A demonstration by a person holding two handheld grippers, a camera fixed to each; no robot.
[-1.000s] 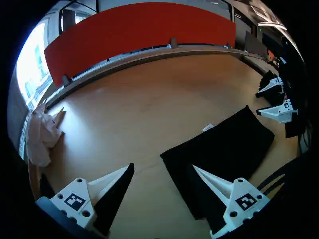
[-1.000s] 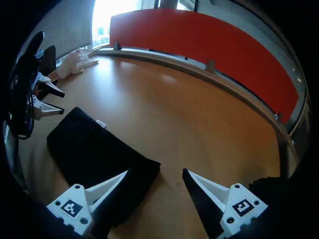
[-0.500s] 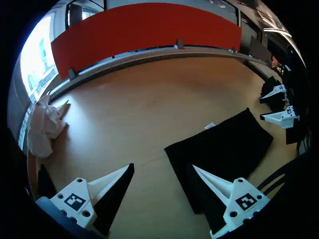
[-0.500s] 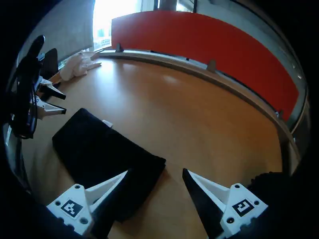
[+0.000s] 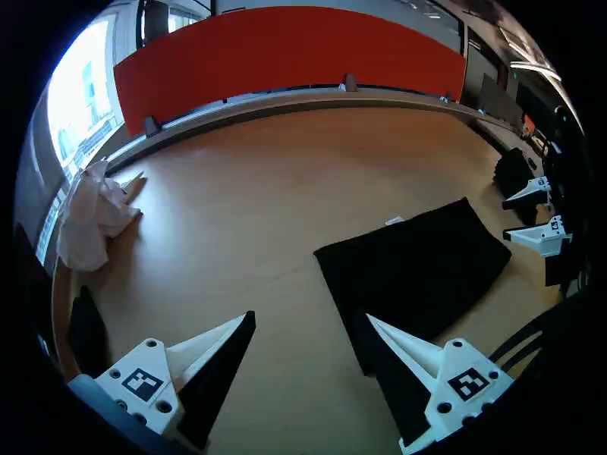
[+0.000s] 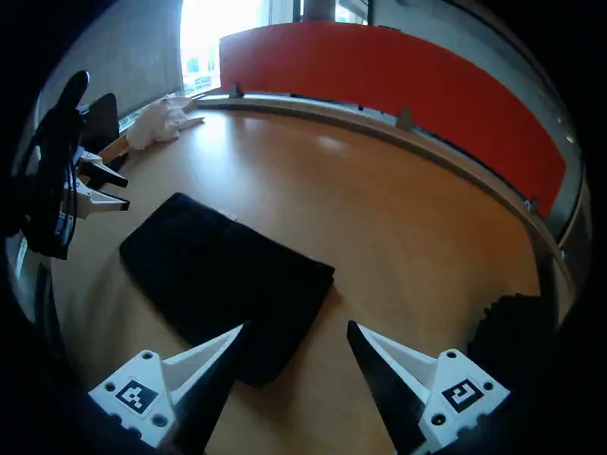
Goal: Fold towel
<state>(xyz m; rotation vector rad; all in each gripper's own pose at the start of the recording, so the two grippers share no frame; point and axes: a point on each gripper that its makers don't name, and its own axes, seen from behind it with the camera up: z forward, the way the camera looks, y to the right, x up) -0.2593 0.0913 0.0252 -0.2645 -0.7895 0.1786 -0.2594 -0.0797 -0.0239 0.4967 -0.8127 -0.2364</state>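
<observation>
A black towel [image 5: 413, 269] lies folded flat on the wooden table [image 5: 265, 197], with a small white tag at its far edge. In the left gripper view my left gripper [image 5: 307, 326] is open above the table, its right finger over the towel's near corner. The right gripper [image 5: 531, 216] appears far right, beyond the towel. In the right gripper view the towel [image 6: 228, 277] lies ahead and to the left. My right gripper [image 6: 296, 337] is open above its near edge, holding nothing. The left gripper [image 6: 102, 186] shows at far left.
A crumpled pale cloth [image 5: 91, 216] lies at the table's left end, also seen as a pale cloth [image 6: 163, 121] near the window. A red partition [image 5: 288, 53] runs along the far edge. A dark object [image 6: 512, 326] sits at the right of the table.
Both grippers have drawn back and risen from the towel, which now sits farther from each camera. Both stay open and the towel has not moved on the table.
</observation>
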